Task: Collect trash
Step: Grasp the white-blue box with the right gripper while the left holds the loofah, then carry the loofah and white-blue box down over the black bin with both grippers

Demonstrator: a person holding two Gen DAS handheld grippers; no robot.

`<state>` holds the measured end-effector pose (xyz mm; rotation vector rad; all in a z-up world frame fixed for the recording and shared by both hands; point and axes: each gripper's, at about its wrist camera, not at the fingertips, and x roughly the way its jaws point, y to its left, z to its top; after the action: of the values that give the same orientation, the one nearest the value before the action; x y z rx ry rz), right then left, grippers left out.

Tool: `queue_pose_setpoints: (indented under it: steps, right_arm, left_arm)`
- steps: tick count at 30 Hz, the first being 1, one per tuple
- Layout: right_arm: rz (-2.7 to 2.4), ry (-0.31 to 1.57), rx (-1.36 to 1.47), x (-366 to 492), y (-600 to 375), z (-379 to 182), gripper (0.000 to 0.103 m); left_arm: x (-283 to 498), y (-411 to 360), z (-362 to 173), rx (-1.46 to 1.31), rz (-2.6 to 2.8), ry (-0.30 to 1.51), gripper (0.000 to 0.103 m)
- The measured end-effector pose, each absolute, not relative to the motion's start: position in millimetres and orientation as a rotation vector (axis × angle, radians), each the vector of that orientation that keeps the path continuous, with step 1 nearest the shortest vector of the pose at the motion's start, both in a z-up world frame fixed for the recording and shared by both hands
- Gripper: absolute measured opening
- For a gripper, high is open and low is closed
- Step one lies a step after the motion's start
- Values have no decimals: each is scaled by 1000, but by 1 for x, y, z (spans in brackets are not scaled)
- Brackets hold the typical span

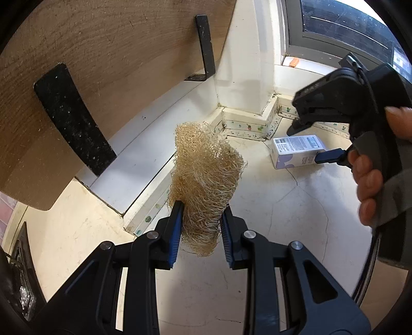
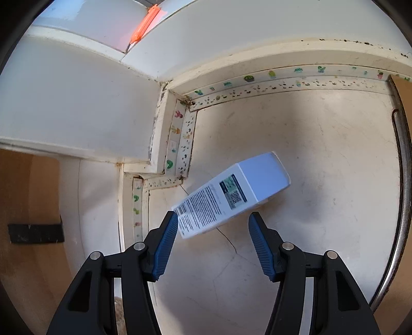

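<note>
**One piece in hand, one still on the floor**

Two pieces of trash show, and I judge the job about half done. The larger piece, a tan fibrous scrubber (image 1: 203, 185), is off the floor (image 1: 283, 206), pinched between the blue pads of the left hand-held gripper (image 1: 202, 221) and standing up toward twelve o'clock in the left wrist view. The smaller piece, a white carton (image 2: 226, 198) with printed text, still lies on its side on the floor, close to the taped skirting corner (image 2: 180, 144) at its ten o'clock.

The right hand-held gripper (image 2: 213, 226) stands spread, pointing down at the carton; one pad sits right by the carton's near end at nine o'clock, the other is clear of it at three o'clock. Nothing is pinched there yet. No bin shows in either view, so the drop-off remains too.

Around: a wooden panel (image 1: 103, 64) with black brackets (image 1: 74, 121) at ten o'clock in the left view, a window (image 1: 334, 25) at one o'clock, and an orange object (image 2: 145, 24) on the sill. The wall corner crowds the carton's far side; otherwise the approach looks free.
</note>
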<state>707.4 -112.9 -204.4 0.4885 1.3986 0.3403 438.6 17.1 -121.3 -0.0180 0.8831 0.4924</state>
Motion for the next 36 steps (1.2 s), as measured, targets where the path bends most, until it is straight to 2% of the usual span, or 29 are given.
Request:
queue_pose_setpoints:
  steps: [6,13,14,15,18,24,30,36]
  right_arm:
    - [284,1380,445,716,-91,-207,63]
    - [223,1366,238,726,-61,-213,61]
    - [223,1363,234,726,-62,-212,59]
    - [229,1357,233,726,-62,-211,50]
    - [253,1341,218,723,-63,-210,40]
    - [323,1351,256,708,-100,-203,38]
    - [380,1355,301,662,-140,-192,38]
    - [423,1320,309,578,-174,-174,38]
  left_arm:
    - [442,15,-122,-11,487,877,25]
    - [441,22,-126,-28,487,885,25]
    - [441,22,-127,-28,486,886,25]
    - [442,23,-127,-28,484,888,25]
    - [442,22,-128,-26,472,890,25]
    - [433,22,-124,-31,434,892,25]
    - [412,14,-118,-43,352,915,25]
    - [369,3,-109,-42,233,941,25]
